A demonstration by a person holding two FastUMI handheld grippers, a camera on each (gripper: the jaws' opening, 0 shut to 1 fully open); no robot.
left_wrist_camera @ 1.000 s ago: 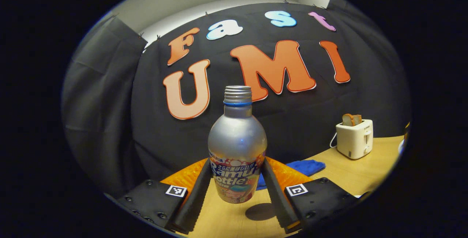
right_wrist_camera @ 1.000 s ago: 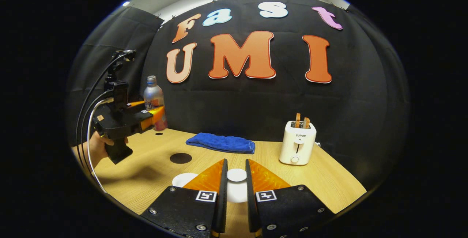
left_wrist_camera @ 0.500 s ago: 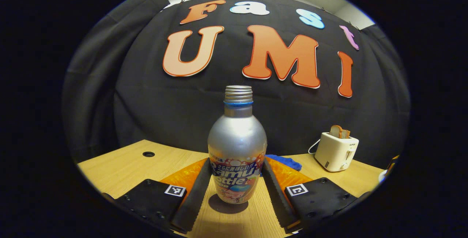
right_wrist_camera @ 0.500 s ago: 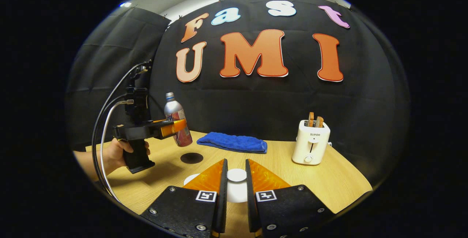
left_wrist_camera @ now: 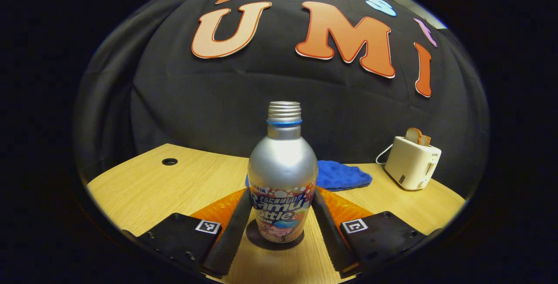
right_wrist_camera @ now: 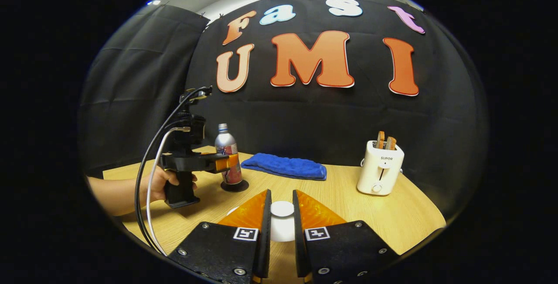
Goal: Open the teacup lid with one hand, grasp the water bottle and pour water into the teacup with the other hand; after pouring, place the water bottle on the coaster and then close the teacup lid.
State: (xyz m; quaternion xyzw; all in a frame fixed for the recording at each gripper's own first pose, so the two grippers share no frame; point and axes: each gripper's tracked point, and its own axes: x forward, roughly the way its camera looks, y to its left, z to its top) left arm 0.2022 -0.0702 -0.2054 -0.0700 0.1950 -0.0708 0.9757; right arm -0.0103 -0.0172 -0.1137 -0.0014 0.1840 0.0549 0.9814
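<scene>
A silver water bottle [left_wrist_camera: 282, 162] with no cap stands upright on a dark round coaster [left_wrist_camera: 257, 241]. My left gripper [left_wrist_camera: 281, 194] is shut on the bottle's printed lower half. In the right gripper view that bottle [right_wrist_camera: 226, 144], the coaster [right_wrist_camera: 242, 186] and the left gripper [right_wrist_camera: 231, 162] sit at the left of the table, held by a person's hand [right_wrist_camera: 159, 183]. My right gripper [right_wrist_camera: 281, 194] is shut on the knob of the white teacup lid [right_wrist_camera: 282, 209]. A white sliver [right_wrist_camera: 231, 210] peeks out left of its fingers; I cannot tell what it is.
A blue cloth [right_wrist_camera: 285, 167] lies folded at the back of the wooden table [right_wrist_camera: 348, 214]. A white toaster [right_wrist_camera: 380, 174] holding bread slices stands at the back right. A small cable hole [left_wrist_camera: 169, 161] sits in the tabletop at the far left. Cables [right_wrist_camera: 148, 196] hang from the left gripper.
My left gripper has carried the bottle down and to the right, from up in the air onto the coaster. My right gripper has kept hold of the lid in the same place.
</scene>
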